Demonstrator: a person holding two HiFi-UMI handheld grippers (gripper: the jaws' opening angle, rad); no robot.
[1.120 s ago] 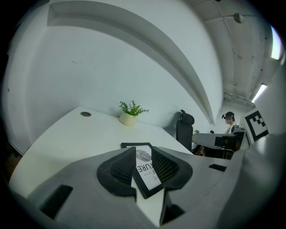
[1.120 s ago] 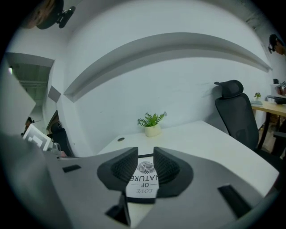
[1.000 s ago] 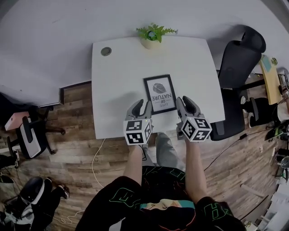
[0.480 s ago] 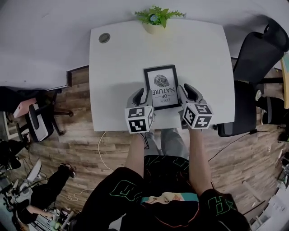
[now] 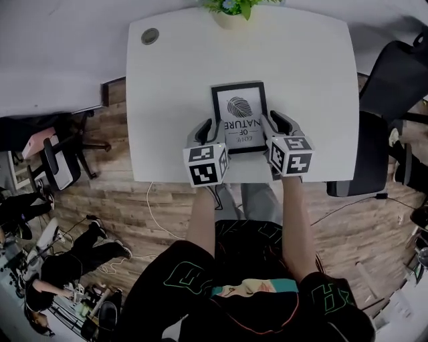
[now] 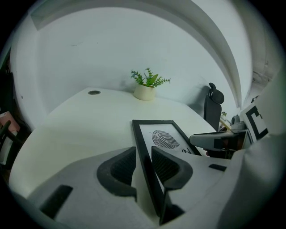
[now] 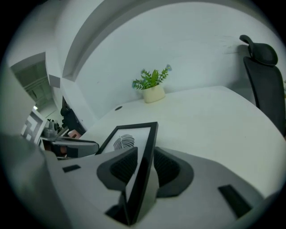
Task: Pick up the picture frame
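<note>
The black-edged rectangular picture frame with a leaf print [image 5: 239, 119] is on the white worktop [image 5: 174, 80], on the person's side of the small green potted plant [image 5: 235, 7]. The left gripper [image 5: 208, 131] and right gripper [image 5: 277, 127] each pinch a long edge of the frame. Raise both together, evenly, so it stays level.

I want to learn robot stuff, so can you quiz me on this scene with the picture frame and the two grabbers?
1. True or false: the left gripper and the right gripper are both empty.
2. What stands at the far edge of the white table? A) a small green plant in a cream pot B) a red mug C) a stack of books
3. Fill in: the print in the black rectangular picture frame shows a ___.
Key: 1 false, each is shut on a side edge of the frame; 2 A; 3 leaf.
</note>
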